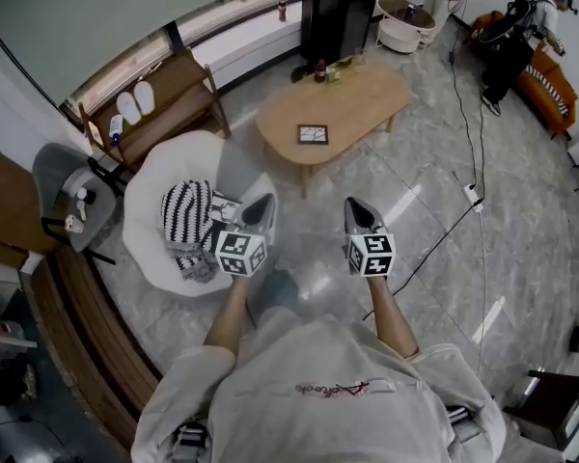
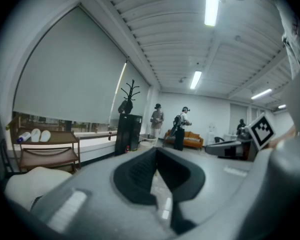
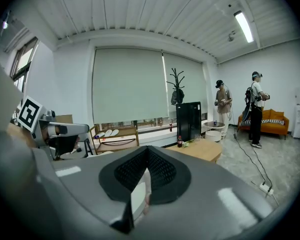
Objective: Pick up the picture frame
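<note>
The picture frame (image 1: 313, 134) lies flat near the middle of the oval wooden tabletop (image 1: 367, 95), well apart from both tongs. We see it only in the head view. In the right gripper view the tabletop (image 3: 205, 149) appears at a shallow angle and the frame cannot be made out on it. In the left gripper view the tongs' own body covers the lower field and hides the tabletop.

The left tongs (image 1: 262, 207) have their jaws together at the tips, with nothing clamped between them. The same holds for the right tongs (image 1: 355, 208). Each gripper view confirms this: the left tongs (image 2: 156, 153) and the right tongs (image 3: 146, 154) show empty dark pads.

The person's (image 1: 347, 394) legs are hidden below the torso.

Containers:
- A round white tub (image 1: 405, 27) stands beside the black cabinet (image 1: 338, 8). A small item sits on its top, too small to identify.
- A wooden rack (image 1: 174, 104) carries a pair of white slippers (image 1: 135, 102).
- A white armchair (image 1: 164, 162) holds striped fabric (image 1: 186, 215).
- A dark bottle (image 1: 319, 70) stands at the far edge of the tabletop.
</note>
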Demonstrator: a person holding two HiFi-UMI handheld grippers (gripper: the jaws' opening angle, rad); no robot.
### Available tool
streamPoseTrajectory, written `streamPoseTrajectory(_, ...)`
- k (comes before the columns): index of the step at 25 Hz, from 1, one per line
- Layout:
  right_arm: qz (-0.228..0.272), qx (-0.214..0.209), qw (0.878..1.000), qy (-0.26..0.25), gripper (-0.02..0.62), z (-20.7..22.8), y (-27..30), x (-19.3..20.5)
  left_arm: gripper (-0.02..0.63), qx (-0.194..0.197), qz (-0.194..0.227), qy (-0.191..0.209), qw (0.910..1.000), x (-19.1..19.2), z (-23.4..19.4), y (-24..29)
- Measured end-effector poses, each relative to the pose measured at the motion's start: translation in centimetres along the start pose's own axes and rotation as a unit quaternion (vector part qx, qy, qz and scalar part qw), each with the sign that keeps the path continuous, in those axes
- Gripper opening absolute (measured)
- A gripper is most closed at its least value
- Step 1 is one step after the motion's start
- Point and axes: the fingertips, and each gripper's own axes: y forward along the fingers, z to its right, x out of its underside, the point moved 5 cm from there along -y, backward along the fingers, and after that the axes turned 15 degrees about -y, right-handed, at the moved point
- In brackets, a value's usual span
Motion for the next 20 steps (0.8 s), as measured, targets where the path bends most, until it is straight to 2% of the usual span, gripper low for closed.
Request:
streamPoseTrajectory(11,-0.007,0.018,1.0,0.019,0.003,4.4,11.7,-4.3,0.003,0.016,-0.005,-0.012,0.9998,-5.8,-7.2,9.7)
streamPoseTrajectory(14,0.001,0.02,0.999,0.033,0.003,5.2,14.9,-5.5,0.003,0.016,-0.004,-0.016,0.9997,-7.0,-9.1,12.0)
streamPoseTrajectory(20,0.007,0.023,0.999,0.031,0.003,6.6,20.5,-7.4,0.003,0.026,-0.009,-0.021,0.9994,-8.9,-12.0,16.1)
